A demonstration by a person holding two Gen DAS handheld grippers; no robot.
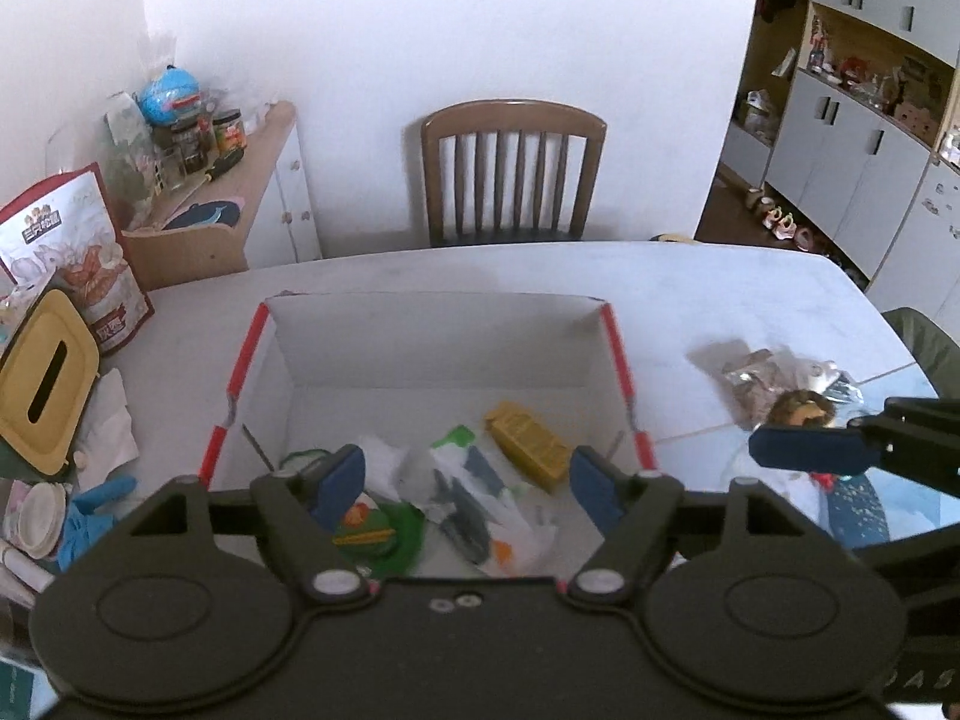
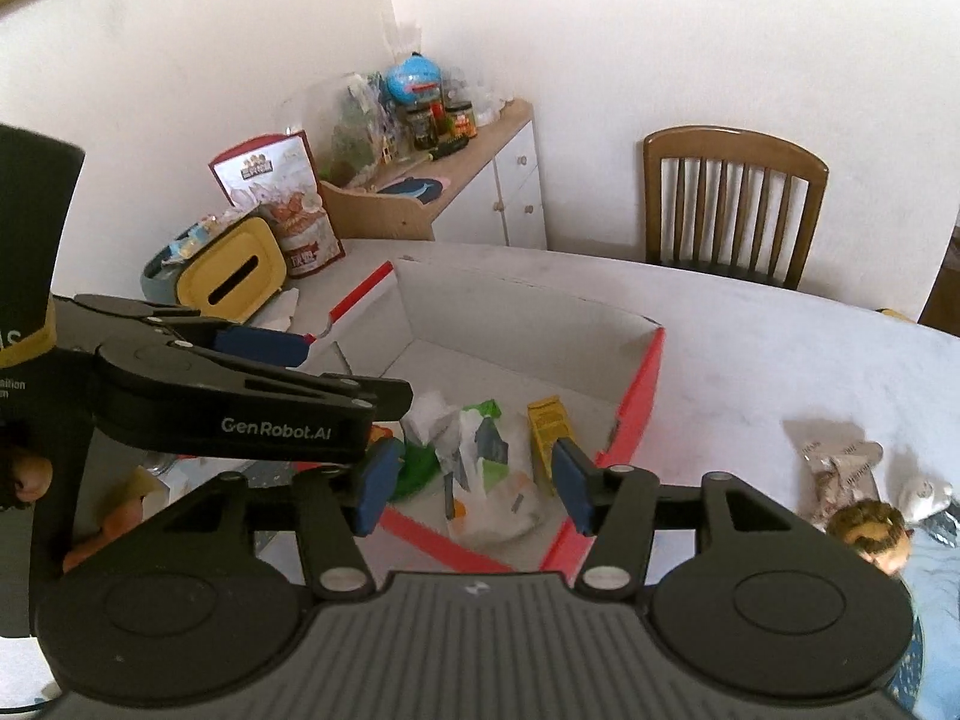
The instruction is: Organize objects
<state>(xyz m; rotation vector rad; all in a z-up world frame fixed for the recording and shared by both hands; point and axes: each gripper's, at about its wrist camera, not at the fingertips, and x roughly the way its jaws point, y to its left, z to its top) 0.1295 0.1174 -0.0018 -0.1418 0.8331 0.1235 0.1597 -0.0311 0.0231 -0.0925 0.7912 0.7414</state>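
From the left wrist, the box [image 1: 432, 348] is seen on the table [image 1: 720, 288], with a yellow pack [image 1: 528, 444] and bags inside. The left claw [image 1: 468, 480] is held wide and empty above it. The doll [image 1: 804, 411] should be picked next, gripped gently.

From the right wrist, the right claw [image 2: 471, 483] is seen partly open and empty. The doll [image 2: 870, 531] lies outside the box [image 2: 642, 396].

Home dining room: table [image 1: 690, 294], wooden chair [image 1: 513, 171], cupboards [image 1: 864, 144].
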